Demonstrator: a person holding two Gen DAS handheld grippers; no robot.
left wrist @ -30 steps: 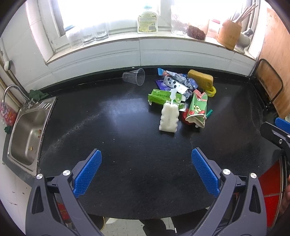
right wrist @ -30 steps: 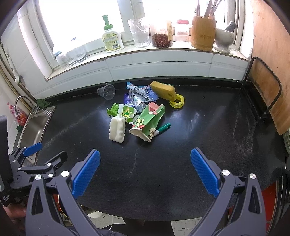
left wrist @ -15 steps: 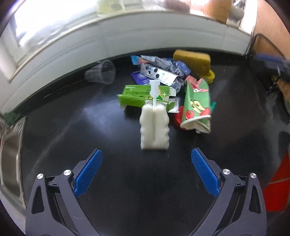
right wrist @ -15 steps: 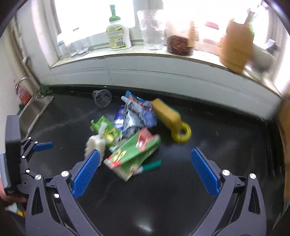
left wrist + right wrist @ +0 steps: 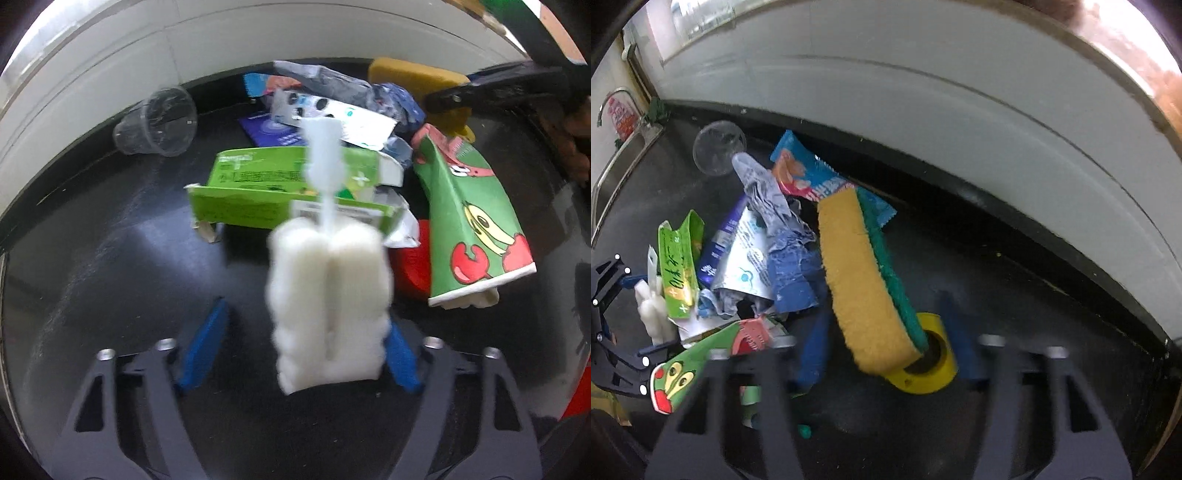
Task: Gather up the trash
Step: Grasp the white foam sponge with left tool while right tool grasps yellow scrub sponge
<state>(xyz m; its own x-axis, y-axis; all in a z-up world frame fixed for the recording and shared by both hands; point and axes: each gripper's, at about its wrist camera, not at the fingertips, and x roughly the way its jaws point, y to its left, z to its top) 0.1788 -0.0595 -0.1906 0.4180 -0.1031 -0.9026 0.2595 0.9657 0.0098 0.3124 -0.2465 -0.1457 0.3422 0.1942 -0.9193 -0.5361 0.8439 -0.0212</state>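
Observation:
A heap of trash lies on the black counter [image 5: 110, 277]. My left gripper [image 5: 301, 354] points down over a white sponge brush [image 5: 328, 306], which stands between its closing jaws. The right pad looks against the brush and the left pad [image 5: 203, 347] is apart from it. My right gripper [image 5: 882, 343], blurred, has its jaws closing around the near end of a yellow-and-green sponge [image 5: 864, 280] and a yellow tape ring [image 5: 923, 365]. There is still a gap beside the sponge. A green carton [image 5: 266, 192], a fruit-printed carton [image 5: 469, 221] and crumpled wrappers [image 5: 332, 92] lie behind the brush.
A clear plastic cup [image 5: 159, 123] lies on its side at the back left, near the white tiled wall [image 5: 923, 92]. The sink [image 5: 613, 177] is far left. A green marker tip [image 5: 804, 430] pokes out under the right gripper. The left gripper [image 5: 613, 314] shows at the right view's left edge.
Both grippers came down and in toward the pile. The left one now straddles the brush with narrower jaws. The right one swung over to the sponge and ring, its jaws much narrower.

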